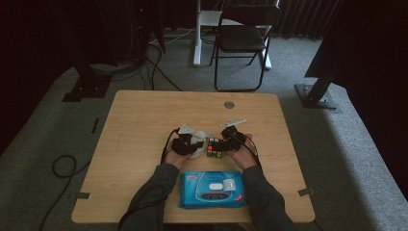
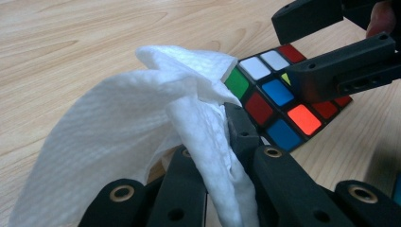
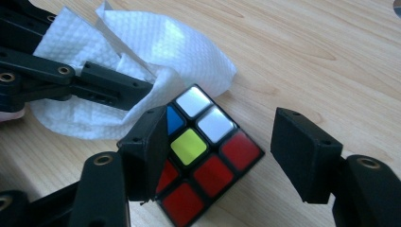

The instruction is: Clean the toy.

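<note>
A scrambled Rubik's cube (image 1: 215, 147) lies on the wooden table (image 1: 144, 120) between the two hands. My left gripper (image 2: 213, 142) is shut on a crumpled white wipe (image 2: 142, 118), whose folds touch the cube's (image 2: 279, 99) near corner. From the right gripper view, my right gripper (image 3: 222, 137) stands open over the cube (image 3: 208, 151). Its left jaw overlaps the cube's edge and its right jaw stands clear of it, with bare table between. The wipe (image 3: 156, 47) and the left gripper (image 3: 137, 90) lie just behind the cube.
A blue pack of wet wipes (image 1: 211, 189) lies at the table's near edge between the forearms. A round grommet (image 1: 229, 104) sits toward the far edge. A black folding chair (image 1: 243, 38) and cables stand on the carpet beyond the table.
</note>
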`<state>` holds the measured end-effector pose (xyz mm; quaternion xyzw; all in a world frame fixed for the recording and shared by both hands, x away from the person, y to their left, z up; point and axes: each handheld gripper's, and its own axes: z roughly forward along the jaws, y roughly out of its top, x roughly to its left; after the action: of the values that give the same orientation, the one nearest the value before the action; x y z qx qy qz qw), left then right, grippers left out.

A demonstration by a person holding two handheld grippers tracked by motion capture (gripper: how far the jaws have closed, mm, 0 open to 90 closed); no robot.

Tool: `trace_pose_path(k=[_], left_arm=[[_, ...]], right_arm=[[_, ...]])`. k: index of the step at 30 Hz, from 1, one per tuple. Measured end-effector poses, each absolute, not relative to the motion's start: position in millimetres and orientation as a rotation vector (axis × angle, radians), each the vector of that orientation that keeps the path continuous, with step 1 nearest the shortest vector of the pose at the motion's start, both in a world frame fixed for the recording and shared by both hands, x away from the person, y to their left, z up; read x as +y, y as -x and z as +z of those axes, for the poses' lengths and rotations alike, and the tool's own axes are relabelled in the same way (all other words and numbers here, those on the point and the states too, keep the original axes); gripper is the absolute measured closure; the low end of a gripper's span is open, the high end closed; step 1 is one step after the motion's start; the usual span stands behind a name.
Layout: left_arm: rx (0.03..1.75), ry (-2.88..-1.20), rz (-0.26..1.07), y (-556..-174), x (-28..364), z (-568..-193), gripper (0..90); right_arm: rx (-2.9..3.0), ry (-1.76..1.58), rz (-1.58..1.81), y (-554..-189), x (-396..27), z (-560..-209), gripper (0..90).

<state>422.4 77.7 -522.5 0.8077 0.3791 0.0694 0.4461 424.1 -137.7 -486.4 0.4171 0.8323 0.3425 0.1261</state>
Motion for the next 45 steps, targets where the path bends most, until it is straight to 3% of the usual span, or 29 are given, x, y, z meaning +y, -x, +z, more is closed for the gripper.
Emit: trace_pose_path(k=[12,24,34,45], left_arm=[[0.948,-1.993,0.184,-425,78,-522,87.1],[0.963,-1.971,0.185,-426,80,-519,87.2],[0.998,-2.081,0.154,-433,75,-539,87.1],[0.919,-2.009,0.171,-423,80,-515,87.1]], right_arm=[[2.435,-1.226,1.158,-430,-143,-494,48.5],[2.419,-1.252,1.179,-432,-139,-495,48.4],[2.409,-1.261,1.182,-432,-137,-496,48.3],[2.388,-1.292,1.199,-433,-137,-497,48.3]])
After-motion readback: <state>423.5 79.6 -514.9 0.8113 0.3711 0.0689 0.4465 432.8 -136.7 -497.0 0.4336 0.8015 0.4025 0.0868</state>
